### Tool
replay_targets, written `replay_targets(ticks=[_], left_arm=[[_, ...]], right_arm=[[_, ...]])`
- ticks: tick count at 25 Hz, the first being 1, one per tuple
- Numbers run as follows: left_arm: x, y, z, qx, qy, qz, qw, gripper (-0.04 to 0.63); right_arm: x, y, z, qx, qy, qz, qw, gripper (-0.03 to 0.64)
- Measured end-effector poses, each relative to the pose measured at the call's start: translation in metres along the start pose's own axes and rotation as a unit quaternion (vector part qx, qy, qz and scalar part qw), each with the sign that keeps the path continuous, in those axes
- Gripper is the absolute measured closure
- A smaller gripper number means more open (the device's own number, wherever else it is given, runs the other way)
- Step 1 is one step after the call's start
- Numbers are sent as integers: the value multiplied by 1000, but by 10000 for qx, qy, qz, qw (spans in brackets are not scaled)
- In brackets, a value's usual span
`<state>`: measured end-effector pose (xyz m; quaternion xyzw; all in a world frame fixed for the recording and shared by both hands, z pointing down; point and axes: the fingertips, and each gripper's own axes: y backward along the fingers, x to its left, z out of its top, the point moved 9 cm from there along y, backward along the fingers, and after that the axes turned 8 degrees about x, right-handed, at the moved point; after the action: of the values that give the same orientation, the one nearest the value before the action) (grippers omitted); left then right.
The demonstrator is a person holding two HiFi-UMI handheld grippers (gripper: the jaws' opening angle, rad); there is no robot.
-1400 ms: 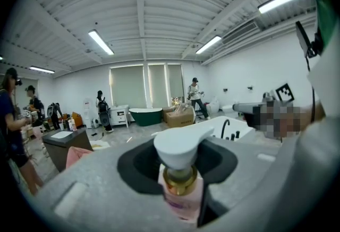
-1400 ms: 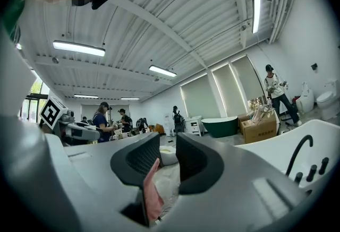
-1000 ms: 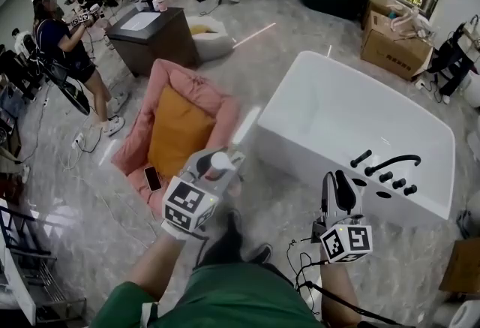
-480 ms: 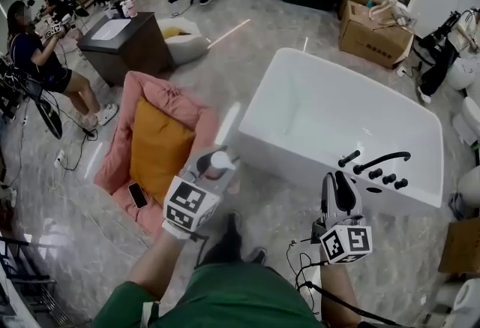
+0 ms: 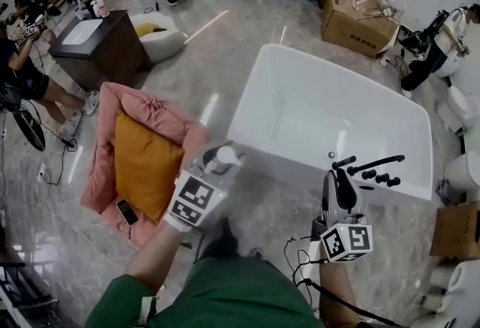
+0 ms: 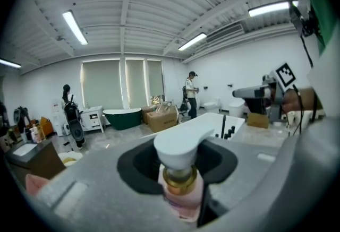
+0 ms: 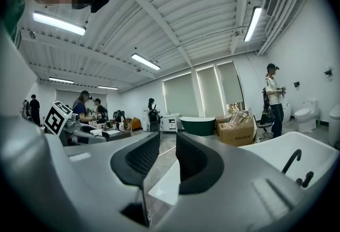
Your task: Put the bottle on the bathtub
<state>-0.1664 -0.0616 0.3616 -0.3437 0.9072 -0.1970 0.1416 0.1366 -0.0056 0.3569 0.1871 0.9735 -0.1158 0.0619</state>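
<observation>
From the head view we see the left gripper point(image 5: 219, 163) closed around the bottle point(image 5: 226, 156), whose white pump top shows between the jaws. The bottle is held in the air over the marble floor point(image 5: 225, 56), just beside the near corner of the white bathtub point(image 5: 251, 97) and not resting on it. The right gripper point(image 5: 337, 178) hangs near the tub's end, close to the black faucet point(image 5: 369, 166), with its jaws nearly together. A pink cushion point(image 5: 161, 118) with an orange pillow point(image 5: 142, 163) lies on the floor to the left of the tub.

In the left gripper view we find the jaws pressed against the bottle point(image 6: 180, 194). Its pink body sits low between them, and the gold collar and white pump head stand above. The bathtub point(image 6: 204, 122) lies beyond it.

In the right gripper view we see the right gripper point(image 7: 166, 159) with its jaws a narrow gap apart. Nothing is between them; only floor and the tub's edge show through the gap. The bathtub point(image 7: 276, 151) fills the lower right.
</observation>
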Motion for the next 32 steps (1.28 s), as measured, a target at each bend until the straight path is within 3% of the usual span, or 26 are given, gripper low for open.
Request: replay_targets(ticks=[3,13,20,32], left_arm=[[25,-18,-2,45,-176,-109,9998,449],[90,-76,-17,147,-232,-601,9978,449],[107,-118,-23,335,-208,-702,9968,449],[118,-184,-30,631,-99,-447,9970,449]], right_arm=[[4,-20,4,40,8,-174,9998,520],[15,-74,8,206,-82,-618,9978,520],[-2,-107,2,427,-170,-539,9975,520],[-62,-153,-19,545,-373,-145,9977,521]])
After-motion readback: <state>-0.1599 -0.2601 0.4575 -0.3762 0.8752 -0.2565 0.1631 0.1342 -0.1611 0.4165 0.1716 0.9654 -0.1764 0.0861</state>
